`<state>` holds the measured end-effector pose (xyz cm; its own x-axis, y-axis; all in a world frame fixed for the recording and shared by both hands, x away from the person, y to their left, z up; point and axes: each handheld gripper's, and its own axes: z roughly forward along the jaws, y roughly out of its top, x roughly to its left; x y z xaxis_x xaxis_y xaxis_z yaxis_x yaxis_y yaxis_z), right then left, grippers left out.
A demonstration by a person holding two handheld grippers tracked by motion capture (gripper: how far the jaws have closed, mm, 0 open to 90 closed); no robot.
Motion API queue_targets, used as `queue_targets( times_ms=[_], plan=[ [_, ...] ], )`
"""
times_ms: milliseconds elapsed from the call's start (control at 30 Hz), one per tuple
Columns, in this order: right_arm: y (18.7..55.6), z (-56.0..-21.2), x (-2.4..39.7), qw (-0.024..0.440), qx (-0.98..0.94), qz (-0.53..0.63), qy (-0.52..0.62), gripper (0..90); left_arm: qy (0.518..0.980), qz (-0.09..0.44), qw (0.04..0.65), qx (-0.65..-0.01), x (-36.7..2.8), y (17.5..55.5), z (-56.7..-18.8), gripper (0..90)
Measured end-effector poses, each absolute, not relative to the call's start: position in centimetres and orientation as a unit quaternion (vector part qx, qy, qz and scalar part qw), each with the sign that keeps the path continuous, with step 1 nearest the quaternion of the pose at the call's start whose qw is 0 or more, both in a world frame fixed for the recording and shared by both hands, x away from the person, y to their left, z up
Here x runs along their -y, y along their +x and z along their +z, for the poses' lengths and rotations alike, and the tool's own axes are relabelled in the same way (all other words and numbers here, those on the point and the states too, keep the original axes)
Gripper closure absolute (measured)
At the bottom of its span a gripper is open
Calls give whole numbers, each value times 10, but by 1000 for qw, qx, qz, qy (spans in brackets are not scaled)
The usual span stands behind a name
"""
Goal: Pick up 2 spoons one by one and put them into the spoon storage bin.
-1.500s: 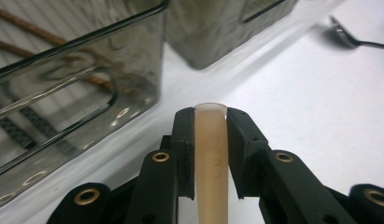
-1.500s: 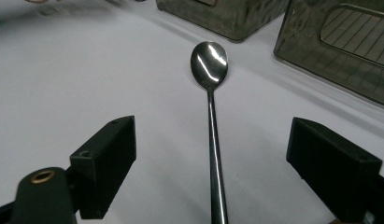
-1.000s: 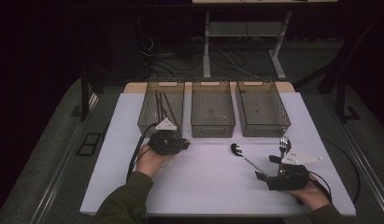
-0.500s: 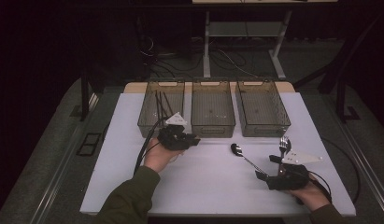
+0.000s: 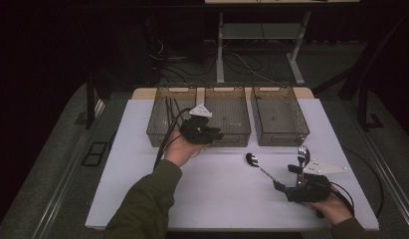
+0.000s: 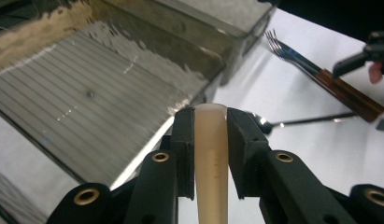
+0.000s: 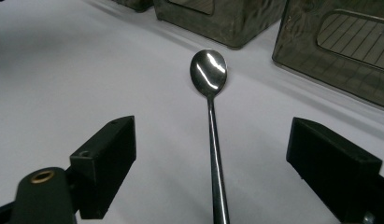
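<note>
Left gripper [image 6: 210, 154] is clamped on a pale stick [image 6: 211, 158], held over the middle bin [image 5: 227, 117]. Right gripper [image 7: 213, 172] is held wide open astride the spoon [image 7: 210, 116] on the table [image 5: 222, 199].

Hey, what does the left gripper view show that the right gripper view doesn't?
Left gripper view: a pale stick clamped between the left gripper's jaws, and a fork with a brown handle lying on the table. Right gripper view: the right gripper's jaws standing open on either side of the spoon's handle. Both: the spoon, the bins and the white table.
</note>
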<state>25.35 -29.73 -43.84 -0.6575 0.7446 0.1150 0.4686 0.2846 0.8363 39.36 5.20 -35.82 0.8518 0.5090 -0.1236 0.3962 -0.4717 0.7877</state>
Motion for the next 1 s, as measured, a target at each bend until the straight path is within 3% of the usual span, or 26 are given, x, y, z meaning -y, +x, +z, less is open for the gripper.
queue_targets(
  times_ms=[533, 1000],
  plan=[
    [254, -438, 300, 154, -782, 460, 392, 156, 843, 85, 460, -266, -22, 446, -337, 736],
    [254, -438, 300, 156, -782, 460, 391, 156, 841, 93, 441, -300, -3, 478, -364, 735]
  ],
)
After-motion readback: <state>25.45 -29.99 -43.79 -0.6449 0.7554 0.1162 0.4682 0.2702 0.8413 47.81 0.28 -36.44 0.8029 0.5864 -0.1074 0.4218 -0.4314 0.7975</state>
